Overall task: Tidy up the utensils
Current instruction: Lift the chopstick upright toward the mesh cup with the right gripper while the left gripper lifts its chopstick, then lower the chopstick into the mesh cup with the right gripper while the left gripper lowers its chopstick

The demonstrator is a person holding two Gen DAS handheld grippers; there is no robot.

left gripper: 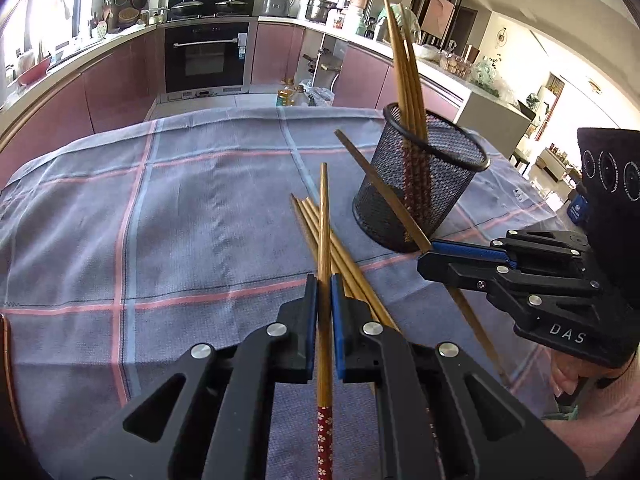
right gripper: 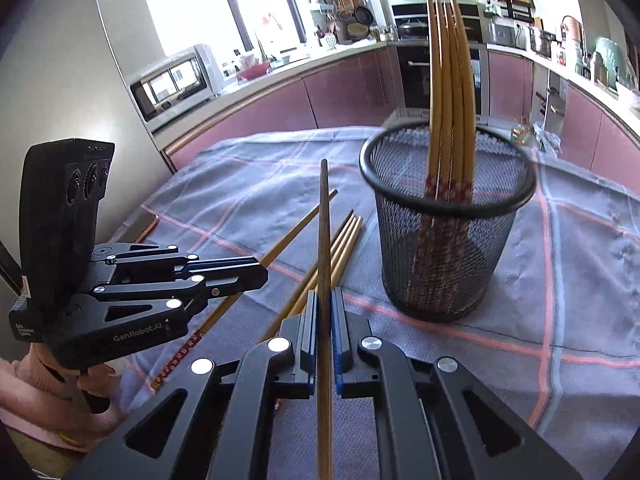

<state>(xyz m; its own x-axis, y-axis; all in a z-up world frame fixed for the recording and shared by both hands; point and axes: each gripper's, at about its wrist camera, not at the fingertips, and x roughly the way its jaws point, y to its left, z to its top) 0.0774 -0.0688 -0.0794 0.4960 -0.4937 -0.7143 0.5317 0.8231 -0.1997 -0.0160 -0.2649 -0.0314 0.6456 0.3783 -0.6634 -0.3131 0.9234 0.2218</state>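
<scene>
A black mesh holder (left gripper: 420,188) stands on the checked cloth with several wooden chopsticks (left gripper: 406,64) upright in it; it also shows in the right wrist view (right gripper: 448,240). My left gripper (left gripper: 325,284) is shut on one chopstick (left gripper: 324,220) that points forward above the cloth. My right gripper (right gripper: 325,296) is shut on another chopstick (right gripper: 324,216), just left of the holder. Several loose chopsticks (left gripper: 320,224) lie on the cloth between the grippers; they also show in the right wrist view (right gripper: 344,240).
The table is covered by a grey-blue cloth with pink lines (left gripper: 160,220). Kitchen cabinets and an oven (left gripper: 206,58) stand beyond the table's far edge. The right gripper's body (left gripper: 520,276) is close to the holder's right side.
</scene>
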